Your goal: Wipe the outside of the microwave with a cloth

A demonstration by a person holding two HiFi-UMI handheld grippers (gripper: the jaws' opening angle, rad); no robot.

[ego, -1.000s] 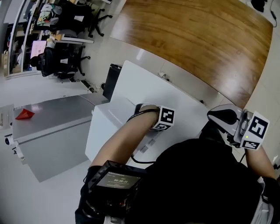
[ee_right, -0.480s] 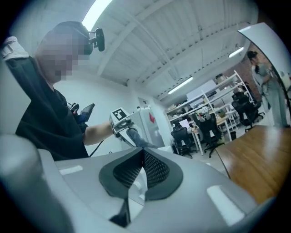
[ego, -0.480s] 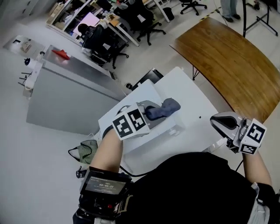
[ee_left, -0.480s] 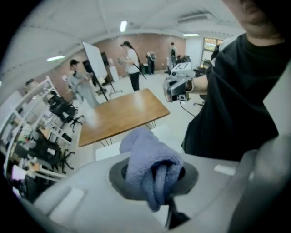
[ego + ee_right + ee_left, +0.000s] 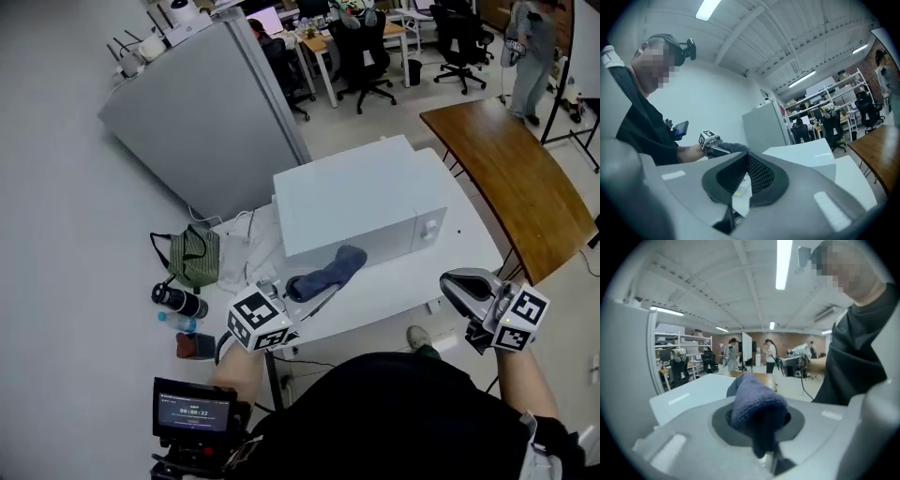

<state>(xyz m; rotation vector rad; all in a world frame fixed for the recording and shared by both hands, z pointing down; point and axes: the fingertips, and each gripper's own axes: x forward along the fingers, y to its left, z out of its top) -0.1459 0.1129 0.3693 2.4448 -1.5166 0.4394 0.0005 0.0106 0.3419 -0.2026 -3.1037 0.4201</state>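
The white microwave (image 5: 370, 206) stands on a white table (image 5: 473, 248). A dark blue cloth (image 5: 328, 270) lies against its lower near side, one end pinched in my left gripper (image 5: 292, 291), which is shut on it just left of the microwave. In the left gripper view the cloth (image 5: 754, 404) bulges out over the shut jaws of my left gripper (image 5: 761, 427), with the microwave (image 5: 691, 392) behind. My right gripper (image 5: 457, 281) hovers off the table's right front corner, apart from the microwave. Its dark pads (image 5: 759, 176) meet with nothing between them.
A tall grey cabinet (image 5: 206, 103) stands behind the table to the left. A green bag (image 5: 192, 258), a dark bottle (image 5: 178, 300) and a cable lie on the table's left end. A wooden table (image 5: 516, 178) is to the right, with office chairs (image 5: 366, 47) beyond.
The head view has swung round. My left gripper has pulled the cloth off the microwave's top and down to its near side by the table. The right gripper has stayed at the right.
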